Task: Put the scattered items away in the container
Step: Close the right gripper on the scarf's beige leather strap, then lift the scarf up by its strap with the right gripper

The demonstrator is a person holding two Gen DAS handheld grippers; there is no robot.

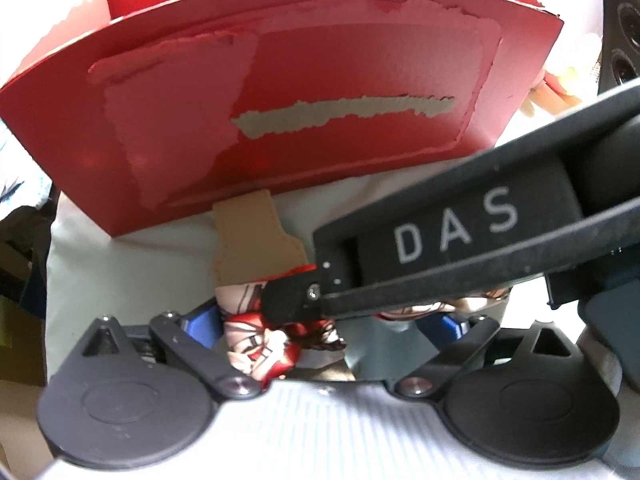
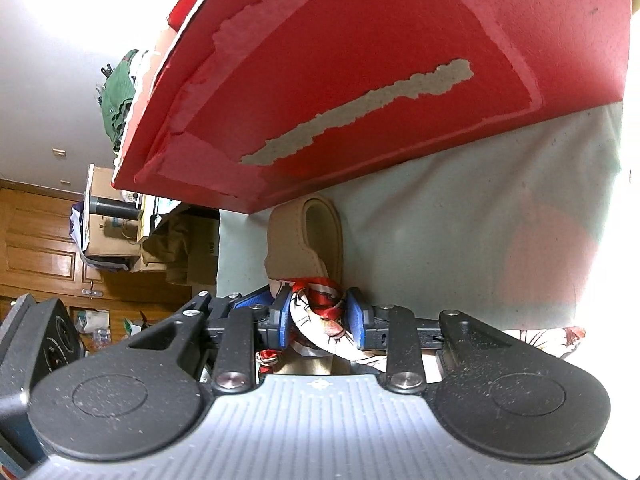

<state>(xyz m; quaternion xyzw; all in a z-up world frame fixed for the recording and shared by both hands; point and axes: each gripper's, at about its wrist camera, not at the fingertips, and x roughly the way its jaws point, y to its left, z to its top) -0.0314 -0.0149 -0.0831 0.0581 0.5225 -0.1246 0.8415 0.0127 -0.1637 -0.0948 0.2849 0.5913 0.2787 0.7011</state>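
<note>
1. Right wrist view: the patterned scarf (image 2: 320, 312) is pinched between the blue fingers (image 2: 282, 318) of the right gripper (image 2: 320, 318), low over the pale bench (image 2: 460, 208), probably for carrying.
2. At 12 o'clock a tan loop (image 2: 308, 236) lies against the red box (image 2: 360, 72), the likely container.
3. Left wrist view: the left gripper (image 1: 328, 320) has its fingers (image 1: 204, 316) spread around the same scarf (image 1: 264, 344), perhaps steadying it; the right gripper (image 1: 288, 298) crosses in from 3 o'clock.

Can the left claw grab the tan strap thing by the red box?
Probably not right now. The right claw reaches across in front of the left claw, already clamped on the patterned scarf beside the tan strap.
</note>
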